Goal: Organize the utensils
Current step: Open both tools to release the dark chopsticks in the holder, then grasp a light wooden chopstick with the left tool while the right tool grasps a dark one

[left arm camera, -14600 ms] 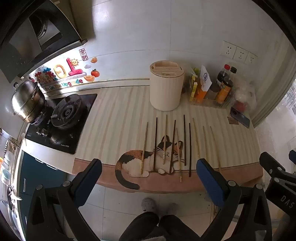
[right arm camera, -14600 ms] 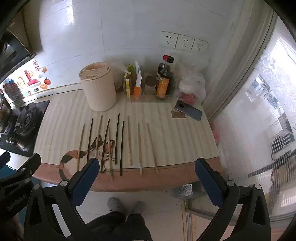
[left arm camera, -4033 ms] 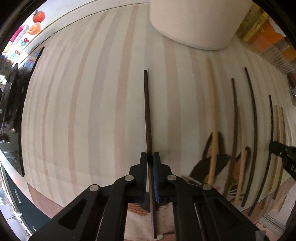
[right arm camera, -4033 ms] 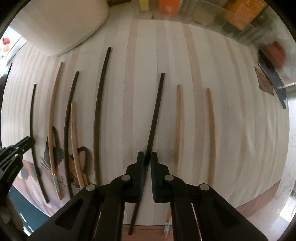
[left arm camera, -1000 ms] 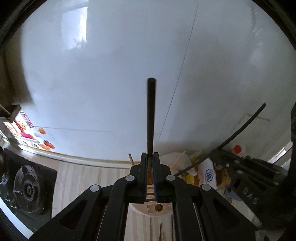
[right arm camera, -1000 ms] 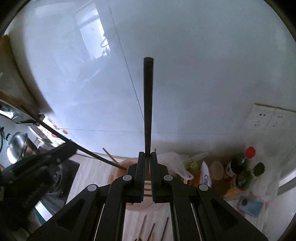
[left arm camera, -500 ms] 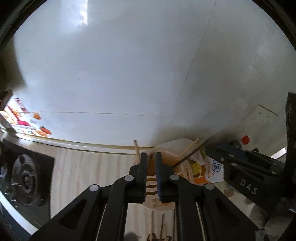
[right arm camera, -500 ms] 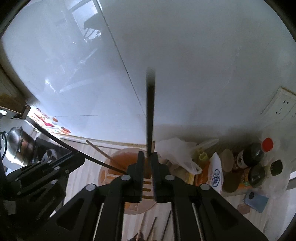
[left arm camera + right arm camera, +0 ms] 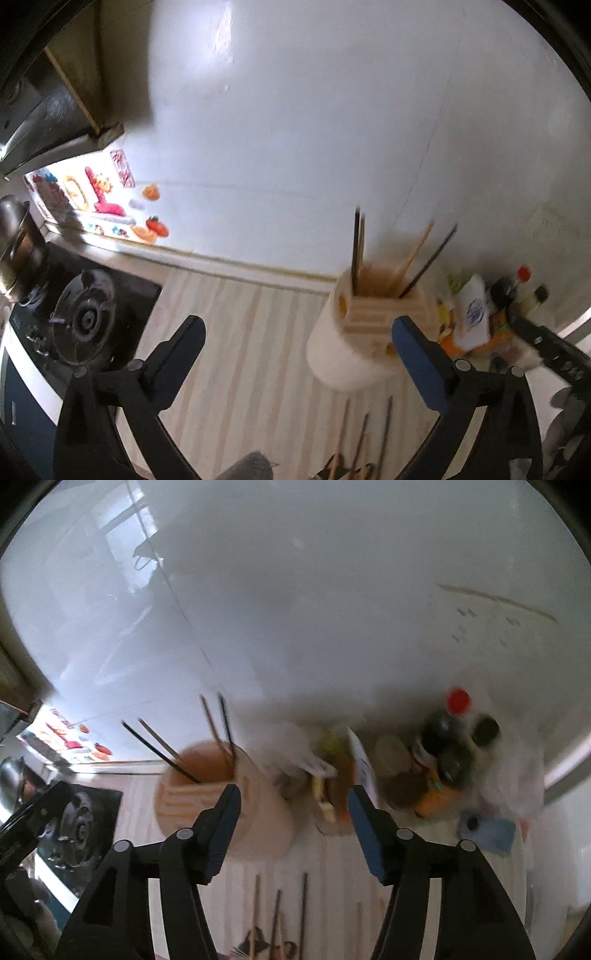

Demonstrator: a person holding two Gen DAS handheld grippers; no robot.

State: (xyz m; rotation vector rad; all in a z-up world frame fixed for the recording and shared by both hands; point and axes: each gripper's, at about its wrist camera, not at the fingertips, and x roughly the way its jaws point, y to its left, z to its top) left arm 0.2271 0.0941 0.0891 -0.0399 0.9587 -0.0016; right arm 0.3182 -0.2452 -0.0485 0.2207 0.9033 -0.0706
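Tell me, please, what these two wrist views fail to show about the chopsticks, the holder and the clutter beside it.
- Chopsticks left on the counter: left wrist view, cut off by the bottom edge, so no count.
- Holder interior: right wrist view, motion blur; which slot each standing chopstick occupies is unclear.
- Bottles: right wrist view, labels blurred.
- Right gripper: left wrist view, only an edge shows.

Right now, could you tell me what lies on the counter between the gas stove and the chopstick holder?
Nothing: in the left wrist view, only bare striped counter mat separates the gas stove from the chopstick holder.

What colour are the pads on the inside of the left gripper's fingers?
Blue, on black fingers; clearest in the left wrist view.
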